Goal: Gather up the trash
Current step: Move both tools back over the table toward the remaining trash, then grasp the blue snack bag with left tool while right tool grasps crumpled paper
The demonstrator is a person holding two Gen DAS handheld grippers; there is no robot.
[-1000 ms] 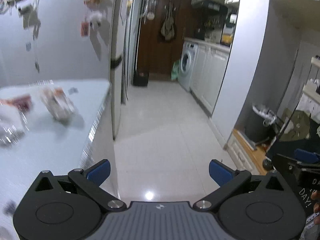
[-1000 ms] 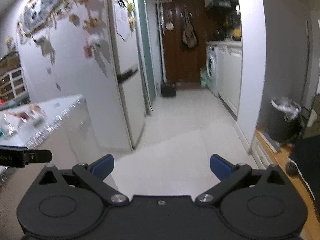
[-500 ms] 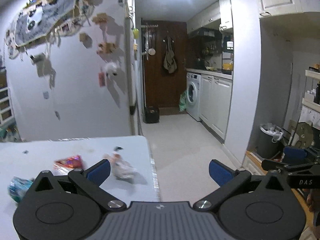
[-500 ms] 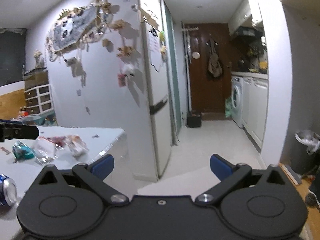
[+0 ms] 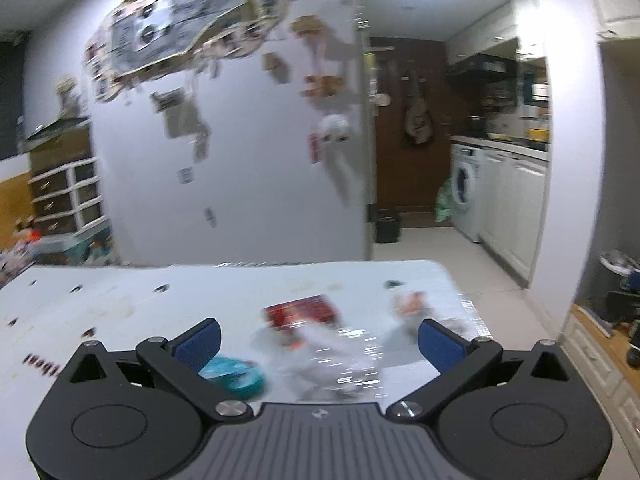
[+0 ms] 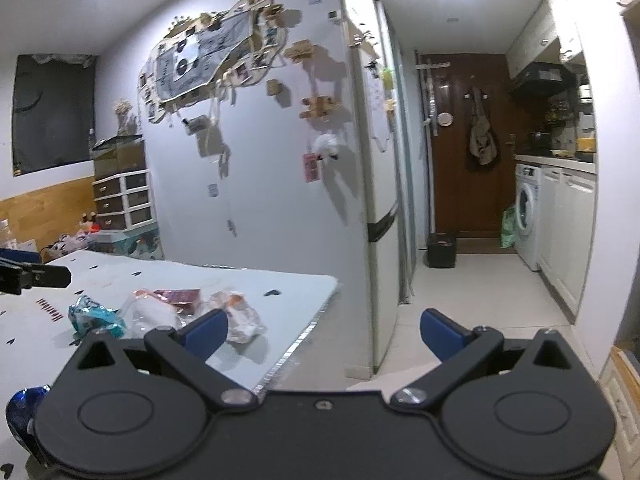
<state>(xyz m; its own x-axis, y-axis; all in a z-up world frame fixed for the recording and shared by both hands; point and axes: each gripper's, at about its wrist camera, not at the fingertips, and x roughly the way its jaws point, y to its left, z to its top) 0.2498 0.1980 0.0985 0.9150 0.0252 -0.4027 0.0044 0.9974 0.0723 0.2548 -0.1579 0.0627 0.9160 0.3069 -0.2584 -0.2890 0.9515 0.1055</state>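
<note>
Trash lies on a white table (image 5: 120, 304): a red wrapper (image 5: 302, 310), a clear crumpled plastic bag (image 5: 340, 356), a teal wrapper (image 5: 236, 372) and a white-and-orange wrapper (image 5: 412, 306). My left gripper (image 5: 318, 340) is open and empty, just above the clear bag. In the right wrist view the same pile shows: the teal wrapper (image 6: 94, 316), the clear bag (image 6: 152, 312) and the white-and-orange wrapper (image 6: 238, 314). A blue can (image 6: 20, 408) lies at the lower left. My right gripper (image 6: 324, 330) is open and empty at the table's right edge.
A fridge (image 6: 376, 200) stands past the table's right edge (image 6: 308, 336). A bin with a white liner (image 5: 616, 280) stands on the floor at the right. A small black bin (image 6: 441, 250) sits by the brown door. Drawers (image 6: 124, 200) stand at the far left.
Both grippers have swung left from the hallway toward the table. The trash pile now sits between my left fingers. Both stay open.
</note>
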